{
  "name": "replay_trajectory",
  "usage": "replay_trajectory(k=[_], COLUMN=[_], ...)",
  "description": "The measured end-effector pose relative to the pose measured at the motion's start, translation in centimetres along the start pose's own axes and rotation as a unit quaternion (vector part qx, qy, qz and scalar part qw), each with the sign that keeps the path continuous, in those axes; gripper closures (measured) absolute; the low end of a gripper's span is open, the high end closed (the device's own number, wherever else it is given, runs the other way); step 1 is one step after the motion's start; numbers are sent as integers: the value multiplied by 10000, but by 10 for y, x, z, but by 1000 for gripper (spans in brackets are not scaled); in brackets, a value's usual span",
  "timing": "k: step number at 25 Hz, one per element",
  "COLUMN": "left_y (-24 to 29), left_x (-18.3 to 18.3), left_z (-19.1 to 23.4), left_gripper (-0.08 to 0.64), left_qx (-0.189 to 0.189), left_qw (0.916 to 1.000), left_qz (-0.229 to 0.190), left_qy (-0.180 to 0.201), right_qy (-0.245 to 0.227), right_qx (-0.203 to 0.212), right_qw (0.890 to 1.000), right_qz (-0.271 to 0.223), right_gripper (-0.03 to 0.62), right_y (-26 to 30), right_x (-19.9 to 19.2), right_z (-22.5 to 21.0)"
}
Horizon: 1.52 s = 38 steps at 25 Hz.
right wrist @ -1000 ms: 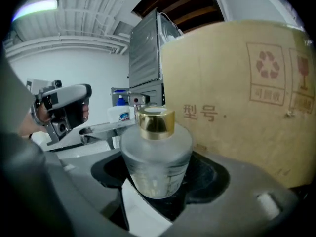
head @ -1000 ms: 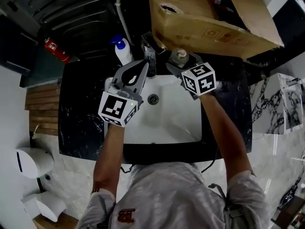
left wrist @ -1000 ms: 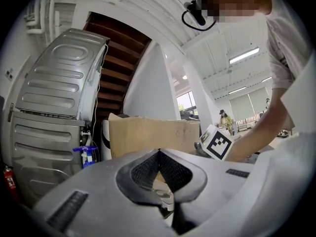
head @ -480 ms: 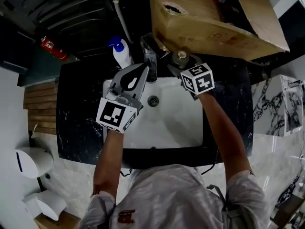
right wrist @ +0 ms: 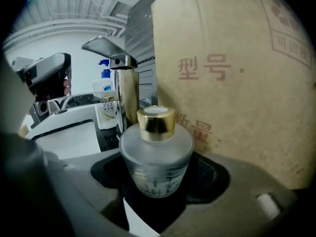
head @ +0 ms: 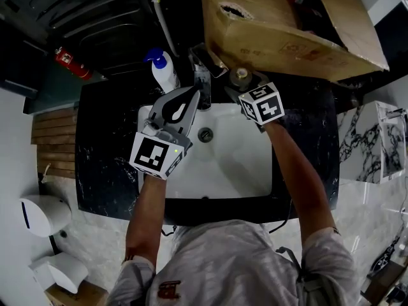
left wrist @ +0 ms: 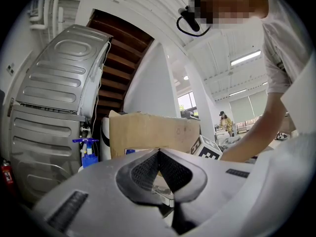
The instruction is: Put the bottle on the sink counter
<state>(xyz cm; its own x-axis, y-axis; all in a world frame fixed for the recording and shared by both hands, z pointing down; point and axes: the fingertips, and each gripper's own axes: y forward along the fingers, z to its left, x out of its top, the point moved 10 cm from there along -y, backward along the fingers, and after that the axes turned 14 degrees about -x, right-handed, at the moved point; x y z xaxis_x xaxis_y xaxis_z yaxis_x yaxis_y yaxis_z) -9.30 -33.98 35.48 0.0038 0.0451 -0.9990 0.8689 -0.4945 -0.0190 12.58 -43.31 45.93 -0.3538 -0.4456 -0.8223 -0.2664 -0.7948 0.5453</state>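
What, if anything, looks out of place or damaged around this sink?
A large cardboard box crowds the counter behind the sink, right beside the faucet, and a ragged hole is torn in its upper side.

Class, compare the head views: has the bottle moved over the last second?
No. The bottle keeps its place just right of the faucet, between the right gripper's jaws.

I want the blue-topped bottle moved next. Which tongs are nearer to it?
Left. The left tongs, shut and empty, sit close beside the blue-topped bottle; the right tongs grip the frosted bottle beyond the faucet.
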Motion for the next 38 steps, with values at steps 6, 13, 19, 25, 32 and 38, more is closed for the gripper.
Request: replay_trajectory(k=[6,13,19,25,32,38], left_y=[-1,-3,-7,-9,-6,-9], left_x=[-5,-3,2,11,29,51], left_z=[-1,-4,-9,-23,-47,-72], left_gripper=[560,559,558,560,559,558], left_qx=[-31,-59,-64,-154,-271,-442], left_qw=[10000,10000,9999,9997,9995,9982], left_qz=[-9,-27,-62,-53,-101,-393], left_qy=[28,74,117,172,152,89], right_qy=[55,1,150,207,388,428], right_qx=[137,193,19,9,336,447], right_qw=[9997,9992,9998,9979,9804,9621], right_qz=[176,344,104,-607,-1902,-2656], right_gripper=[262,238,236,236,272,422], right_y=[2,-3,-35,-92,-172,-222], right_x=[2,-2,-3,10,39,54], right_z=[-2,-4,-17,-19,3,31])
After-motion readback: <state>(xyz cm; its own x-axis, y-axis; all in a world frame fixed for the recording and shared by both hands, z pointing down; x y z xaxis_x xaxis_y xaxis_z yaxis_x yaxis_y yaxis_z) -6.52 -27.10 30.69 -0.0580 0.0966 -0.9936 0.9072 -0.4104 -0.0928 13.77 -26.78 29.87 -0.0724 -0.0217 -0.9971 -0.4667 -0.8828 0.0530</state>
